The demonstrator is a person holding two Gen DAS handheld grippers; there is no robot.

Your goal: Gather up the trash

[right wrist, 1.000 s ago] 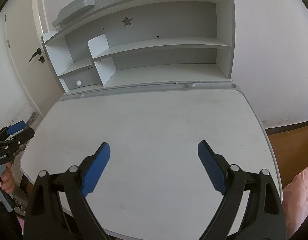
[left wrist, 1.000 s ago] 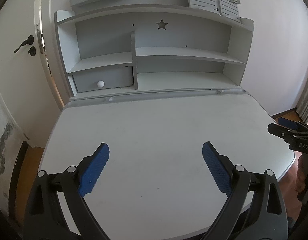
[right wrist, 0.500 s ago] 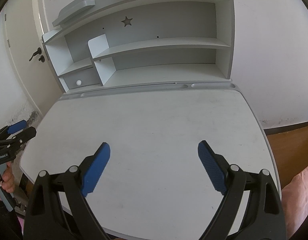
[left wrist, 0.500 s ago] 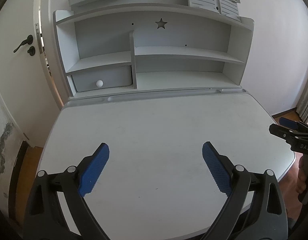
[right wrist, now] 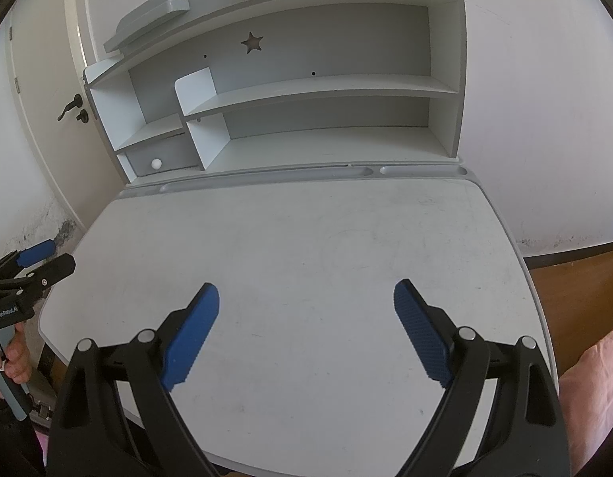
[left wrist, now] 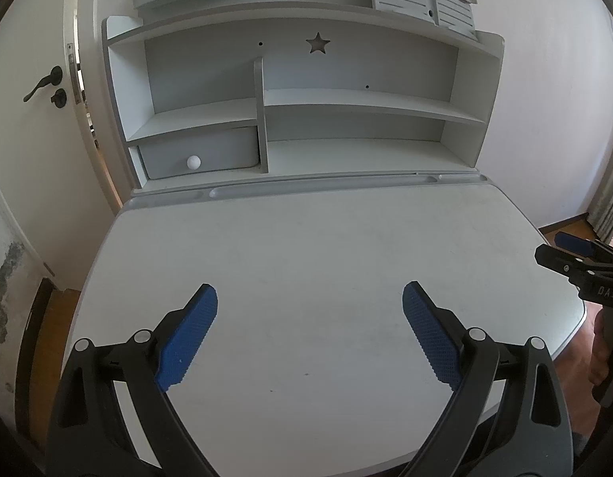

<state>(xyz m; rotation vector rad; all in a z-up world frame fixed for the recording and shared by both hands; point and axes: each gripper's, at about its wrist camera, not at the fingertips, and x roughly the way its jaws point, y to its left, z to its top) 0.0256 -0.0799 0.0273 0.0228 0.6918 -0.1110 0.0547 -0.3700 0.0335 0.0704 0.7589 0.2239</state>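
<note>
A: Where's the trash?
B: I can't see any in either view. Both grippers hang over a pale desk [left wrist: 306,246], and only bare top shows between and ahead of the fingers.
A: The left gripper [left wrist: 309,298]?
B: Spread wide, nothing between its blue pads [left wrist: 187,338]. Its black frame fills the near edge.
A: And the right gripper [right wrist: 306,296]?
B: Also gaping, holding nothing, pads [right wrist: 421,338] well apart. From the left wrist it shows off past the right finger, beyond the desk edge.
A: What lies ahead of the fingers?
B: A grey groove [left wrist: 314,187] along the desk's far edge, then a hutch [right wrist: 318,91] of shelves with a star cut-out [left wrist: 318,43]. Ahead of the left finger sits a drawer [left wrist: 199,155] with a white knob [left wrist: 193,162]. Further left, a door [left wrist: 32,119] with a dark handle [left wrist: 42,83].
</note>
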